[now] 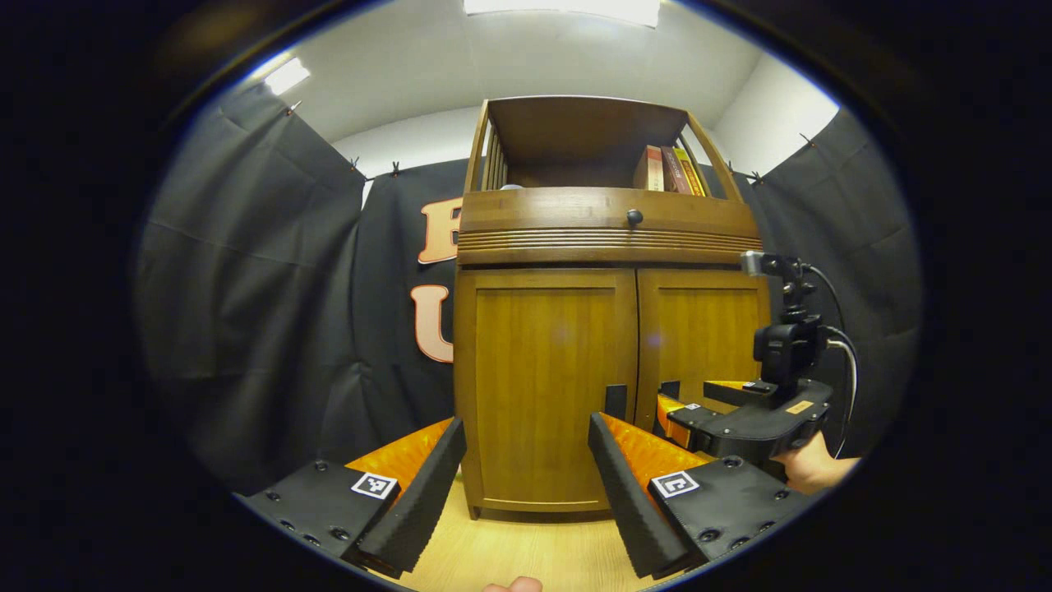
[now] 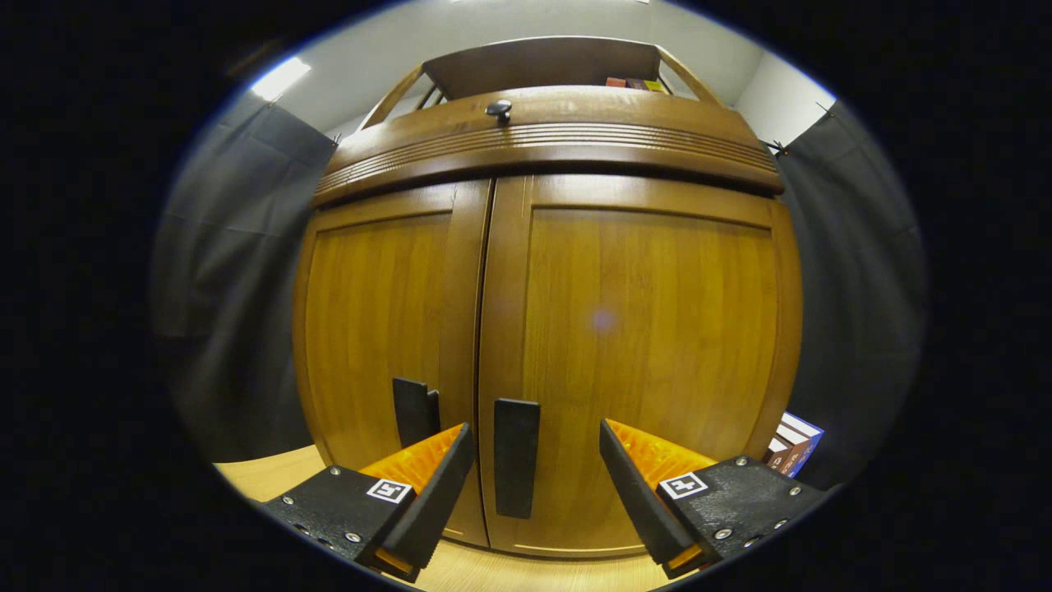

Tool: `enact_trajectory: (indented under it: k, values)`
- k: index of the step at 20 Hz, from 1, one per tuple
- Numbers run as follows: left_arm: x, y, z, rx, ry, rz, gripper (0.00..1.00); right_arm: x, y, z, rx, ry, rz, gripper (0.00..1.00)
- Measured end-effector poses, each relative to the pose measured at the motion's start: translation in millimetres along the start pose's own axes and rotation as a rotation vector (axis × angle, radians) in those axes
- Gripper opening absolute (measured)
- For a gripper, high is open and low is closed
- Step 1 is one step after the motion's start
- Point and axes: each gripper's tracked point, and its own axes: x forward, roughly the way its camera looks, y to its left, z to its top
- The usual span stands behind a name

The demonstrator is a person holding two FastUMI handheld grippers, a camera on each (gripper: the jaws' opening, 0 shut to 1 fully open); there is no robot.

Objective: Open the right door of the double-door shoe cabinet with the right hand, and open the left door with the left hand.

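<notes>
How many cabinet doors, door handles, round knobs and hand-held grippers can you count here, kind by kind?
Cabinet doors: 2 (left door, right door)
Door handles: 2 (left handle, right handle)
Round knobs: 1 (knob)
Hand-held grippers: 2 (left, right)
Total: 7

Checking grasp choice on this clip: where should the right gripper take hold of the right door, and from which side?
Best bet is the right door's handle, the upright dark bar near the seam between the doors. It stands vertical and proud of the closed right door, so the open right gripper should probably come straight on, one finger each side of the bar, then close and pull outward.
</notes>
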Motion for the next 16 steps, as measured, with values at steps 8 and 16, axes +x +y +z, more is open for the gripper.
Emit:
enact_trajectory:
  k: [8,16]
  values:
    - [1,5,1,-0.006,-0.017,0.028,0.99,28,-7,-24,0.021,0.046,-0.046,0.97]
    - [2,3,3,-0.001,-0.030,0.025,0.98,32,-5,-28,0.052,0.039,-0.070,0.78]
